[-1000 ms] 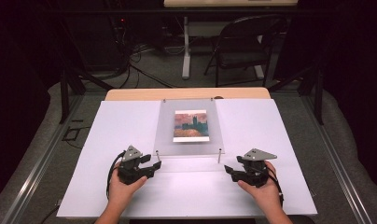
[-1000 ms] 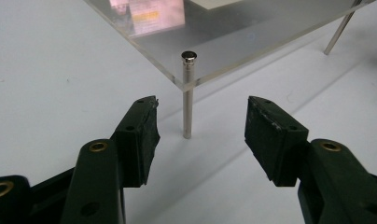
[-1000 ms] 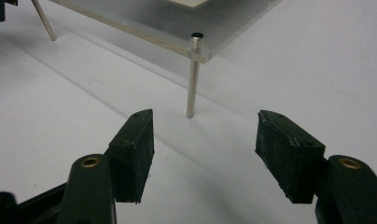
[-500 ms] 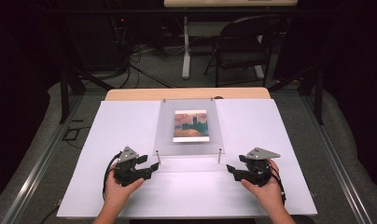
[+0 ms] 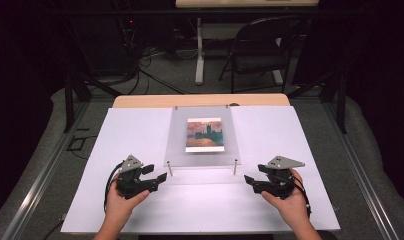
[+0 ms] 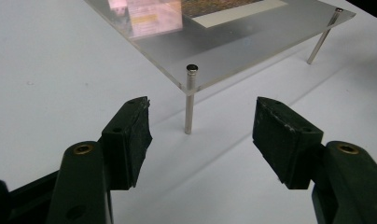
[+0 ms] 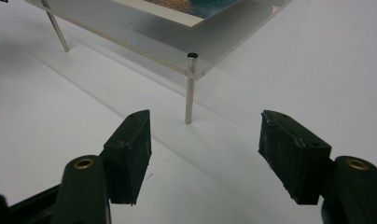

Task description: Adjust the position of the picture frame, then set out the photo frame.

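High view: clear plastic plate (image 5: 202,142) in the middle of the white surface (image 5: 140,130), standing on thin metal legs (image 5: 170,169), with a small picture (image 5: 204,135) of an orange sky and dark towers on it. No words to read anywhere. Left hand-held gripper (image 5: 159,175) just beside the plate's near left corner, held in the left hand (image 5: 121,202), pointing toward the right. Right hand-held gripper (image 5: 250,181) just beside the near right corner, held in the right hand (image 5: 289,202), pointing toward the left. Both low over the surface, not touching the plate.

Left gripper view: black jaws wide apart, just been opening, nothing between them, one metal leg (image 6: 190,100) straight ahead.

Right gripper view: jaws wide apart too, holding nothing, another leg (image 7: 190,88) in front, under the plate's corner.
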The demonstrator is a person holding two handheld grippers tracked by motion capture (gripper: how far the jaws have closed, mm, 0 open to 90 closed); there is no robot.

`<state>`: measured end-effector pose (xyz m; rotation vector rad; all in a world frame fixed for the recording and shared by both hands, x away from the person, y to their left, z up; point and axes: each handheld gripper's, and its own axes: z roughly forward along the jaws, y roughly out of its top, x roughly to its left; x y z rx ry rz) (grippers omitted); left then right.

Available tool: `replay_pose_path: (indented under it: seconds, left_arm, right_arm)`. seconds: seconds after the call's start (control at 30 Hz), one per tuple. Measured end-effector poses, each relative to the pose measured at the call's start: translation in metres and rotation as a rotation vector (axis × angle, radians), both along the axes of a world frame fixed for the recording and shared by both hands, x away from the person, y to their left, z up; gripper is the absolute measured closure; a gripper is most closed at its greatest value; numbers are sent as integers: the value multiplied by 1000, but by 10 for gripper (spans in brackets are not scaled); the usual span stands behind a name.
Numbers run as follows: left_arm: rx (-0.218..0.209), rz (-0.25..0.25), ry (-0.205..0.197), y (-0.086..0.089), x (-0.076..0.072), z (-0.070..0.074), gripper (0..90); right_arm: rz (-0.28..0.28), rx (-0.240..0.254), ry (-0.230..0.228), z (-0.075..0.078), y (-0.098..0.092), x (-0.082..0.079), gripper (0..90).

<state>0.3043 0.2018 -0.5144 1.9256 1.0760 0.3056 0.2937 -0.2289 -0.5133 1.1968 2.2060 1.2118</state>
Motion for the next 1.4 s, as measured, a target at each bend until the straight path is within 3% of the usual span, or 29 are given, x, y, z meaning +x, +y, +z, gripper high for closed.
replay_pose_path:
  seconds: [0.1, 0.33, 0.63, 0.77, 0.87, 1.17, 1.3, 1.4]
  left_arm:
    - [-29, 10, -2, 3, 3, 4, 355]
    - [-42, 13, 5, 7, 18, 17, 327]
    - [-39, 29, 39, 10, 40, 21, 327]
    - [-22, 42, 46, 11, 50, 23, 327]
    - [-32, 52, 48, 12, 58, 24, 325]
    - [-38, 74, 68, 7, 81, 23, 325]
    - [-77, 91, 73, 2, 93, 22, 325]
    - [-81, 93, 74, -4, 102, 21, 325]
  right_arm:
    - [-22, 7, 3, 4, -4, 3, 333]
    - [-55, 53, 2, 14, -13, 10, 317]
    - [-60, 59, 48, 16, -19, 28, 303]
    - [-74, 38, 40, 22, -20, 40, 303]
    - [-75, 36, 28, 24, -20, 44, 304]
    - [-95, 20, 29, 22, -14, 66, 306]
    - [-106, 31, 36, 20, -11, 78, 307]
    - [-123, 48, 53, 16, -9, 88, 311]
